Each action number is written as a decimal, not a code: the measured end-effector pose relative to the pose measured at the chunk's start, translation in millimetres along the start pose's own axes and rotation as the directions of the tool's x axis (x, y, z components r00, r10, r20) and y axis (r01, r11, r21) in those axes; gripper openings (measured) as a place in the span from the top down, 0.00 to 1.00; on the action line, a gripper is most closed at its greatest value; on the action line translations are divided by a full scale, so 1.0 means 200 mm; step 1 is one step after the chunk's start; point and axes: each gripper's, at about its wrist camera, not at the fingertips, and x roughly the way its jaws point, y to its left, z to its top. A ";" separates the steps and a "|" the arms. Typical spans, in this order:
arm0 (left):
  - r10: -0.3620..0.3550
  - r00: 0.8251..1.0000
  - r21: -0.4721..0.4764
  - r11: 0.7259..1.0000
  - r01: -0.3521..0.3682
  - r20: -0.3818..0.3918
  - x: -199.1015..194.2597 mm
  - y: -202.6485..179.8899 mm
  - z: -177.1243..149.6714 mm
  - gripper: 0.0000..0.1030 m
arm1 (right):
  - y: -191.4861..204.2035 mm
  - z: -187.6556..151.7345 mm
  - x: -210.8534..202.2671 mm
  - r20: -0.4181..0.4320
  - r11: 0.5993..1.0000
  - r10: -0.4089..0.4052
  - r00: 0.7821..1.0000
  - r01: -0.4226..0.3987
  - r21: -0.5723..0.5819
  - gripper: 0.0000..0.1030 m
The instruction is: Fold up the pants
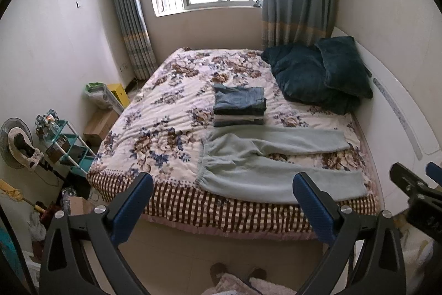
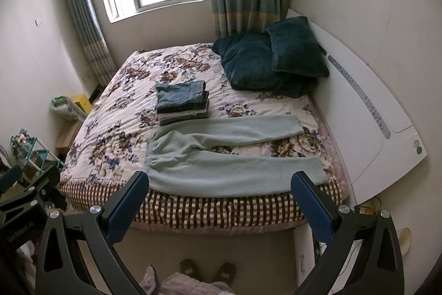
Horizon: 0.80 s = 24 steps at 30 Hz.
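Our left claw is spread wide and holds nothing, and so is our right claw; both hang in the air in front of the near edge of the bed, touching nothing. We stand at that edge, with our slippers showing on the floor below. Just past the fingertips lie the pale green pants, spread flat on the flowered quilt and not yet folded. The gathered waistband is at our left, and the two legs run off to our right, parted in a narrow V, the near leg along the edge of the bed and the far leg farther in. Just behind the pants sits a neat stack of folded clothes, and beyond that, dark teal pillows lean at the white headboard. As we judge it, the first fold is to lay one leg on the other. To do that well, we would pinch the near leg at the waistband with the left claw and at the cuff with the right, lift both ends together, and lay them on the far leg with the edges matched, keeping clear of the stack. The soft cloth will likely sag between the two holds, so we should keep it lightly taut.
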 end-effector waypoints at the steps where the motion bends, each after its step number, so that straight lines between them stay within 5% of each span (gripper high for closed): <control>1: 0.004 1.000 -0.004 1.000 -0.004 0.005 0.02 -0.01 0.01 0.00 | -0.02 0.01 0.02 0.005 1.000 -0.007 1.000 0.007 0.003 0.00; 14: 0.083 0.993 0.000 0.997 -0.084 -0.082 0.60 -0.31 0.01 0.00 | -0.28 0.12 0.71 -0.055 0.996 -0.073 0.996 0.075 0.040 0.00; 24: 0.056 0.980 0.055 0.997 -0.046 -0.193 1.30 -0.50 0.16 0.00 | -0.42 0.26 1.51 -0.162 0.980 -0.141 0.977 0.161 0.119 0.00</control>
